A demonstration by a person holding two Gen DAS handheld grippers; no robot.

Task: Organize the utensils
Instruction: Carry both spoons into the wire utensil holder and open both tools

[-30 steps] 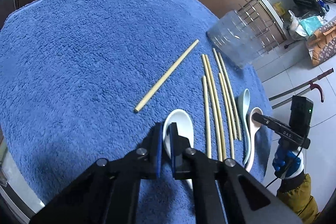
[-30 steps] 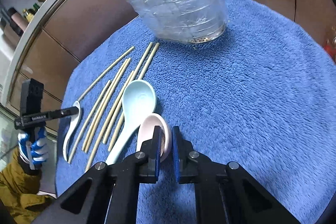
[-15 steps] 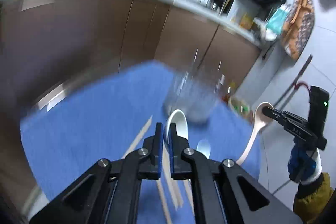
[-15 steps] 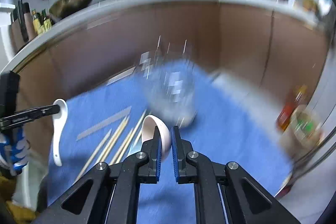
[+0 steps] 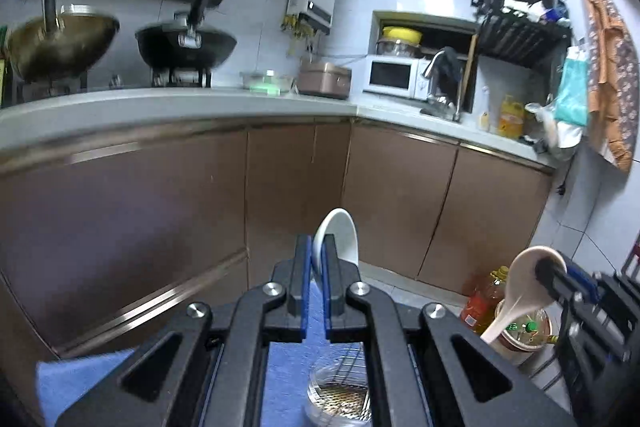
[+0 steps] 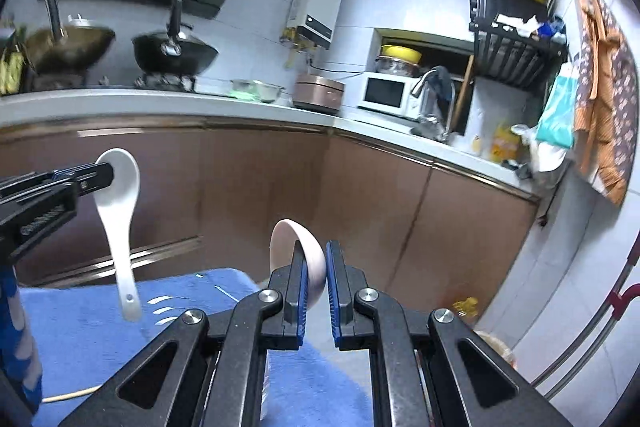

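My left gripper [image 5: 316,255] is shut on the bowl of a white spoon [image 5: 338,235], held in the air above the blue towel [image 5: 76,379]. The right wrist view shows this white spoon [image 6: 120,219] hanging handle-down from the left gripper [image 6: 106,173]. My right gripper [image 6: 316,267] is shut on the bowl of a pink spoon [image 6: 292,243]. In the left wrist view the pink spoon [image 5: 520,283] hangs handle-down from the right gripper [image 5: 550,269]. Under the left gripper stands a clear utensil holder [image 5: 340,387] with a wire rack inside. One chopstick [image 6: 68,395] shows on the towel [image 6: 80,327].
Brown cabinets [image 5: 400,207] and a grey counter [image 5: 180,103] with woks, a microwave [image 5: 392,77] and a tap run across the back. Oil bottles [image 5: 480,303] stand on the tiled floor beyond the table. A red-handled rod [image 6: 624,295] leans at the right.
Both grippers have risen off the towel with their spoons and tilted up toward level. The chopsticks and the blue spoon on the towel have dropped out of view.
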